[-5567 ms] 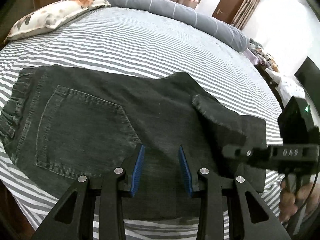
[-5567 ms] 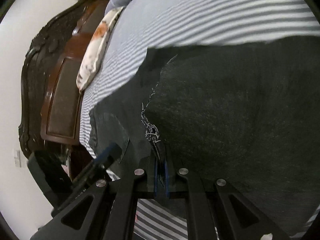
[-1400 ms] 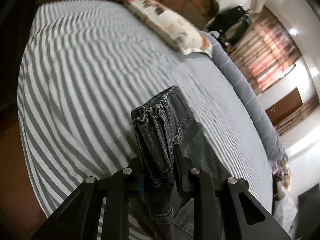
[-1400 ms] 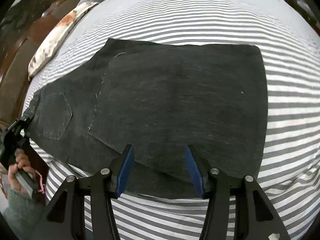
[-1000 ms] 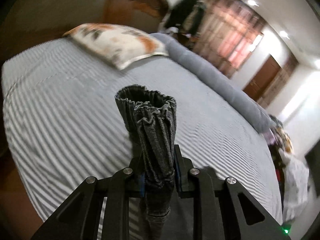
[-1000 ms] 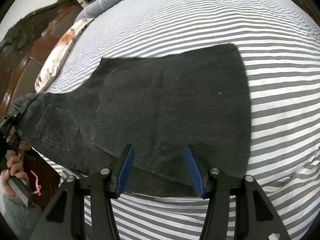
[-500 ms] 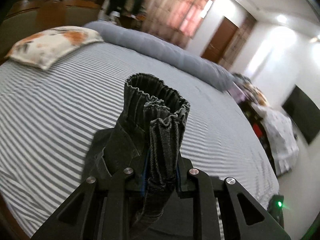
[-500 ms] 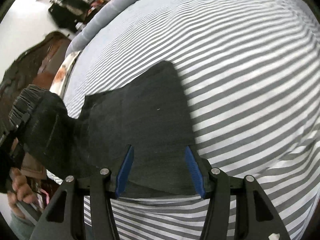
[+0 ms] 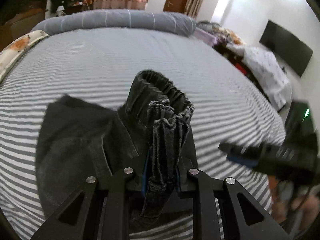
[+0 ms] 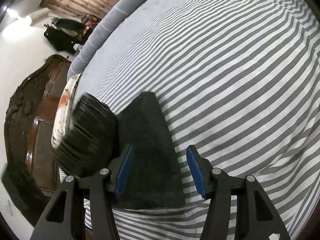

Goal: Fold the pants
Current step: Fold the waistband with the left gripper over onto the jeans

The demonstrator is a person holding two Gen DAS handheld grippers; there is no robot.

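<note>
In the left wrist view, the left gripper point(image 9: 161, 177) has its 2 fingers point(image 9: 144, 172) pinched tight on the gathered elastic waistband point(image 9: 166, 108) of the dark pants point(image 9: 80, 140), which bunches up and out past the tips in a thick roll; the rest of the garment trails down to the striped bed point(image 9: 140, 56), where a flat dark panel lies to the left of the fingers. At the right edge of that view the right gripper point(image 9: 270, 156) shows as a blurred dark body, apart from the cloth. In the right wrist view, the right gripper's blue-padded fingers point(image 10: 124, 169) stand wide apart and hold nothing, hovering just above the near edge of the folded leg section point(image 10: 152, 150), which lies flat on the striped sheet; the lifted waistband end rises as a ribbed dark mass at the left of that panel. A floral pillow point(image 10: 64, 108) and a grey bolster point(image 10: 112, 20) sit farther up the bed by the wooden headboard point(image 10: 30, 120). The step in hand looks like the lengthwise fold: the waist end is being carried over toward the leg end. The next move likely calls for the left gripper to lay the waistband squarely on the flat panel, edges matched, while the right gripper steadies or smooths the lower layer so it does not drag.
</note>
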